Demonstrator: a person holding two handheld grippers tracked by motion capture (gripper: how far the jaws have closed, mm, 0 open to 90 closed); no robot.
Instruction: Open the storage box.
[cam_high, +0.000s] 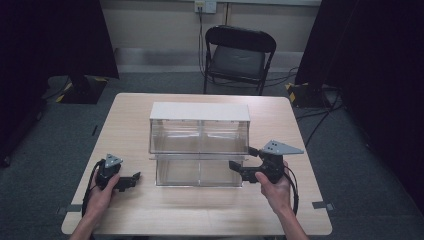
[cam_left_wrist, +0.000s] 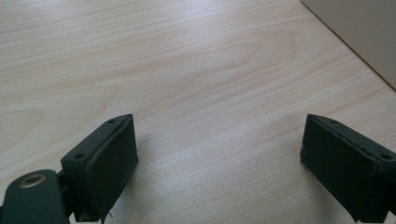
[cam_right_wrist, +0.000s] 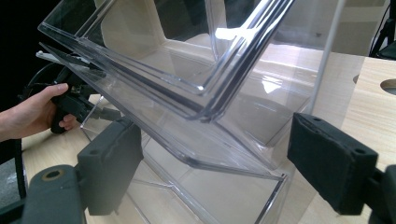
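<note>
A clear plastic two-tier bin unit (cam_high: 200, 145) with a white top stands in the middle of the table; its tilted transparent walls (cam_right_wrist: 187, 93) rise close in front in the right gripper view. My left gripper (cam_high: 131, 179) rests low over the table left of the unit's lower tier, jaws wide apart over bare wood (cam_left_wrist: 215, 154). My right gripper (cam_high: 240, 169) is held at the unit's right front corner, open, its jaws (cam_right_wrist: 215, 172) spread to either side of the lower tier's corner with nothing clamped. The person's other hand and the left gripper (cam_right_wrist: 70, 105) appear through the plastic.
The light wooden table (cam_high: 200, 215) has free room along its front edge. A black folding chair (cam_high: 239, 55) stands behind the table. Dark curtains hang on both sides and cables lie on the grey floor (cam_high: 320, 115) at right.
</note>
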